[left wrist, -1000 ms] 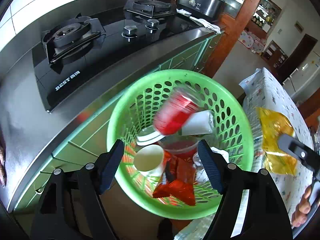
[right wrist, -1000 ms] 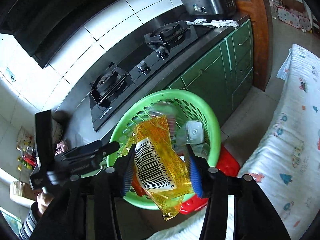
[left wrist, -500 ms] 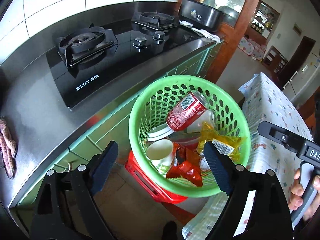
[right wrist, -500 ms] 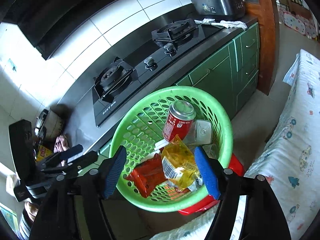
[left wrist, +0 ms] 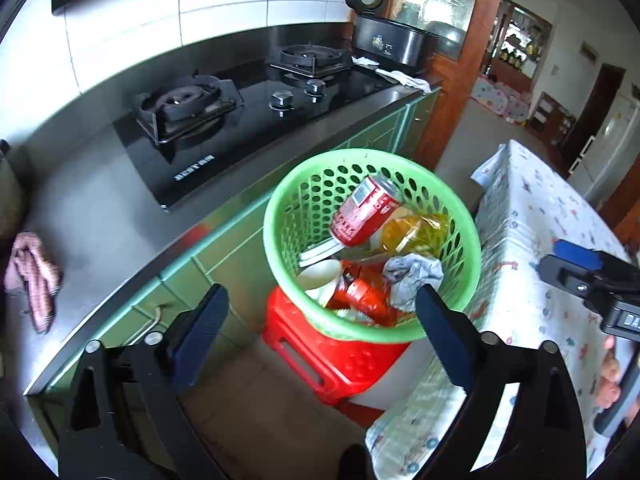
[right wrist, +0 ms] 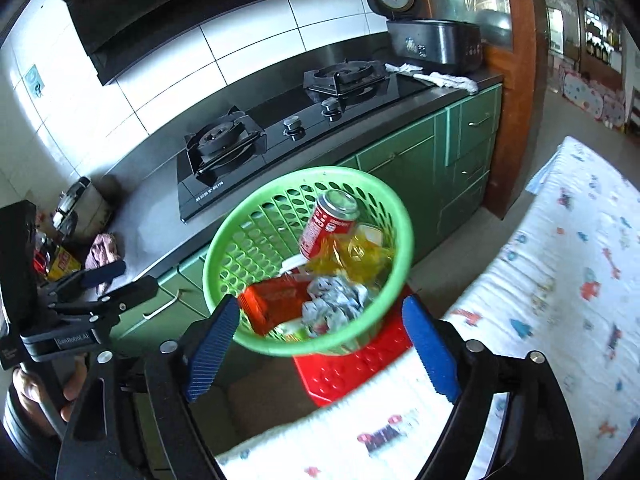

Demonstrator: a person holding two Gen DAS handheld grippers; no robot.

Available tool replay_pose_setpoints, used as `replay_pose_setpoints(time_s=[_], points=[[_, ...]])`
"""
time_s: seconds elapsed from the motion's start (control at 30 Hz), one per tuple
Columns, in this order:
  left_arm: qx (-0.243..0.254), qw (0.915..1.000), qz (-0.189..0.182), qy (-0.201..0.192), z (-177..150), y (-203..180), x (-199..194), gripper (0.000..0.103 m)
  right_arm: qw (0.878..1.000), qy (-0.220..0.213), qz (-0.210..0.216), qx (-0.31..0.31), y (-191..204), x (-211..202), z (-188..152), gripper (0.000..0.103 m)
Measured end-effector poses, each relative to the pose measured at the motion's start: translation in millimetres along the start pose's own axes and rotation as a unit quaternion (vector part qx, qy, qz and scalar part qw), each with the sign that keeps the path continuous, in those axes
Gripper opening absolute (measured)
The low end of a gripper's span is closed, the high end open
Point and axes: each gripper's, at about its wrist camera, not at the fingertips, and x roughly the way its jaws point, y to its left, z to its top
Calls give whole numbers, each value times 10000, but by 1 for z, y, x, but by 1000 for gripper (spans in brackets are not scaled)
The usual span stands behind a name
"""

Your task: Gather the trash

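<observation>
You are holding your left gripper (left wrist: pixel 320 332) with its jaws opening wide and nothing between them, and your right gripper (right wrist: pixel 324 348) is likewise opening with nothing in its grasp. The red can (left wrist: pixel 362 212), yellow wrapper (left wrist: pixel 416 232), crumpled grey paper (left wrist: pixel 412 276) and red packet (left wrist: pixel 360 292) are lying inside the green basket (left wrist: pixel 464 272), which is sitting on the red stool (left wrist: pixel 328 356) between the green cabinets (right wrist: pixel 404 168) and the table's near edge (right wrist: pixel 552 280).

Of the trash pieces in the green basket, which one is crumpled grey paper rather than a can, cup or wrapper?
The crumpled grey paper wad at the green perforated plastic basket's near side, beside the orange-red wrapper; the red drink can and yellow plastic wrapper lie behind it.
</observation>
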Motion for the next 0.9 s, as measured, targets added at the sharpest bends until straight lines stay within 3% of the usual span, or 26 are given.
replay_pose_setpoints(time_s=[0.27,0.67,0.9], points=[[132,9998,84,-131,-28,-20,-40,98,9983,-106,-493,-286,9,-46,-39,88],[492,9967,443,-461,-72,-47,-97,98,9952,-279,-867,-356,15,-112,-107,90],[539,9961,343,-604,-104,-64,-124,98,9945,-423,-951,-109,14,-148,-140,92]])
